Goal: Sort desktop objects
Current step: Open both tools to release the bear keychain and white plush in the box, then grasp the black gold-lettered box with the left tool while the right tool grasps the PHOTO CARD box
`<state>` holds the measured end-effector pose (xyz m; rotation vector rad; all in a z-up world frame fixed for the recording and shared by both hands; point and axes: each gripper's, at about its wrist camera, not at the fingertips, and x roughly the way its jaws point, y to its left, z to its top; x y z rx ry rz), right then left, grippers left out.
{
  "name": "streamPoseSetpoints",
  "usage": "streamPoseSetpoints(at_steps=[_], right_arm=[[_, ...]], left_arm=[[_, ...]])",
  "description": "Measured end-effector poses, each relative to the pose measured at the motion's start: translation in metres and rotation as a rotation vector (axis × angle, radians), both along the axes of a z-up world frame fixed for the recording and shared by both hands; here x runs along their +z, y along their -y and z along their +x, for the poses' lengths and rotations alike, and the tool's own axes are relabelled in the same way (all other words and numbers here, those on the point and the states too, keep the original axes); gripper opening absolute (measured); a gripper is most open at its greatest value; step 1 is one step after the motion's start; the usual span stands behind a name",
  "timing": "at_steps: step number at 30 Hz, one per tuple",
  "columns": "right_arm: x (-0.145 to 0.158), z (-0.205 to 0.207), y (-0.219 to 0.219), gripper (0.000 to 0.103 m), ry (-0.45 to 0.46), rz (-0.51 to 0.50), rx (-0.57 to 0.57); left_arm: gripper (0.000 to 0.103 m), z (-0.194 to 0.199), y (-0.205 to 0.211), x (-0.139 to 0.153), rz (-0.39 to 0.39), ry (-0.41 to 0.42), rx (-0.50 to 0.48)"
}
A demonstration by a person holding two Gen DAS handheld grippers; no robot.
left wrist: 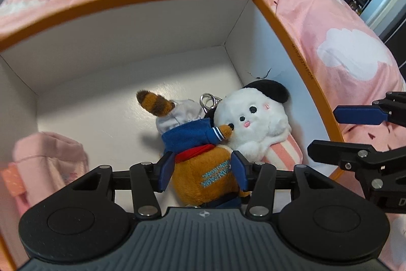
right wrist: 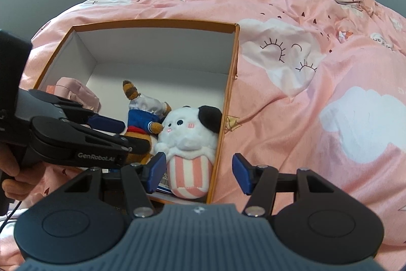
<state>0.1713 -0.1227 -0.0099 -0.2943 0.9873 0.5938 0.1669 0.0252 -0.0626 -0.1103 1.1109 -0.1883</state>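
My left gripper [left wrist: 203,173] clamps the brown plush's [left wrist: 203,174] body, lowering it into the orange box [left wrist: 276,24] beside the white plush [left wrist: 253,118]. My right gripper [right wrist: 198,173] hangs open and empty over the box's near corner, ready.

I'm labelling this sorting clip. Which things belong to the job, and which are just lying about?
Job: box, brown plush between the left gripper's pads, white plush, pink pouch, right gripper.
Lying about: pink quilt.
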Motion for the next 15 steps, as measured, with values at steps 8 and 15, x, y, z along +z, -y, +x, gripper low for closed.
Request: streamPoseSetpoints(at_steps=[8,15], right_arm=[[0.012,-0.042,0.007,0.058,0.135,0.074,0.017],[0.017,-0.076,0.023,0.05,0.091,0.177,-0.01]], left_arm=[[0.058,-0.044,0.002,0.049,0.121,0.172,0.001],[0.058,-0.096,0.002,0.083,0.085,0.238,-0.026]])
